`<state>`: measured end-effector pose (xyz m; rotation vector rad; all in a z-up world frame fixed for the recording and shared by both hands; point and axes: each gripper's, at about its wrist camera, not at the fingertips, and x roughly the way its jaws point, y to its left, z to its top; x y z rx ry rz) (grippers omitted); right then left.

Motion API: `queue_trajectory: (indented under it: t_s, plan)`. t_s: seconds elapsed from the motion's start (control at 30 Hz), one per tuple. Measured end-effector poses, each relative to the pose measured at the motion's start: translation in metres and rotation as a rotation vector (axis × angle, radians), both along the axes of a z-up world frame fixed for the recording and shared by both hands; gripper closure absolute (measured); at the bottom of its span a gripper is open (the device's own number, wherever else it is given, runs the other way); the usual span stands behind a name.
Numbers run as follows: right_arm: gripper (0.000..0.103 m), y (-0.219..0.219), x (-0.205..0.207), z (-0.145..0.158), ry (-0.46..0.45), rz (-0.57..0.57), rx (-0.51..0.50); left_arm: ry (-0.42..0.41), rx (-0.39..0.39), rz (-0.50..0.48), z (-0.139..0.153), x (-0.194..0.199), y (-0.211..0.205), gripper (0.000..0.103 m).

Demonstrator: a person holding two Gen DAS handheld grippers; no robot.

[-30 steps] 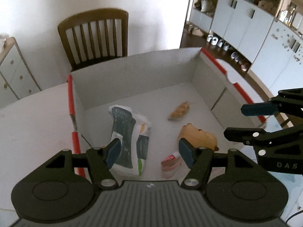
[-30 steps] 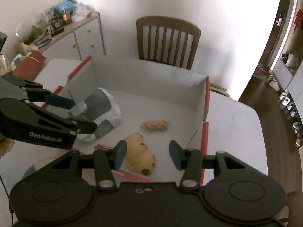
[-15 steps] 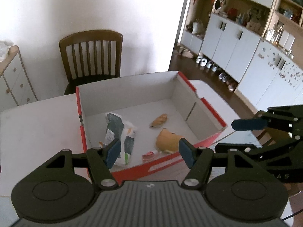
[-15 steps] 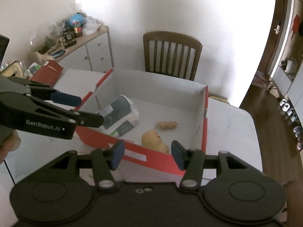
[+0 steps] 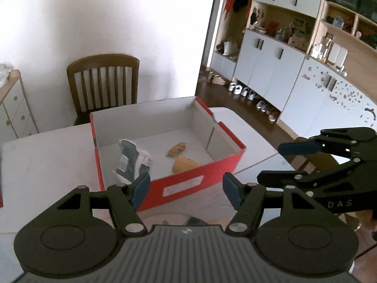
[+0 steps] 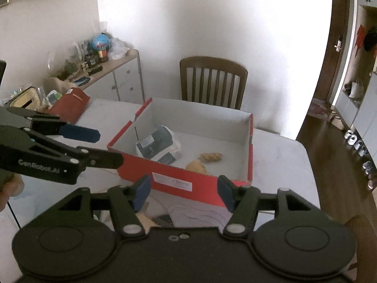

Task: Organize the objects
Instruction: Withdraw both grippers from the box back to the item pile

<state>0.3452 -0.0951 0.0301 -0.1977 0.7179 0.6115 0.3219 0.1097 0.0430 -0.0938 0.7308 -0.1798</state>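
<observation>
A red shoebox (image 5: 200, 176) (image 6: 179, 181) with a white inside stands on the white table. In it lie a dark blue and white packet (image 5: 130, 161) (image 6: 155, 147), a small brown snack piece (image 5: 177, 149) (image 6: 211, 156) and a tan toy (image 5: 185, 164) (image 6: 196, 166). My left gripper (image 5: 186, 189) is open and empty, held back from the box's near wall. My right gripper (image 6: 182, 192) is open and empty, also in front of the box. Each gripper shows at the side of the other's view.
A wooden chair (image 5: 103, 85) (image 6: 213, 82) stands behind the table. A sideboard with clutter (image 6: 103, 70) and a red pouch (image 6: 70, 102) are at the left. White cabinets and shoes (image 5: 259, 89) are at the right. Loose items lie on the table below the fingers (image 6: 160, 219).
Both grippers have drawn back and up from inside the box, so the whole box now shows in front of them. Both stay open and empty.
</observation>
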Motion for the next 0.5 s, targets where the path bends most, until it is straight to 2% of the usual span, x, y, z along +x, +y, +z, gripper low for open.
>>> queue_trajectory:
  t_s: [0.17, 0.5]
  plan:
    - [0.037, -0.007, -0.019, 0.000, -0.003, -0.003, 0.019, -0.026, -0.013, -0.010, 0.003, -0.023, -0.004, 0.023]
    - [0.031, -0.018, -0.051, -0.009, -0.001, -0.036, 0.019, -0.030, -0.035, 0.037, -0.011, -0.064, 0.005, 0.022]
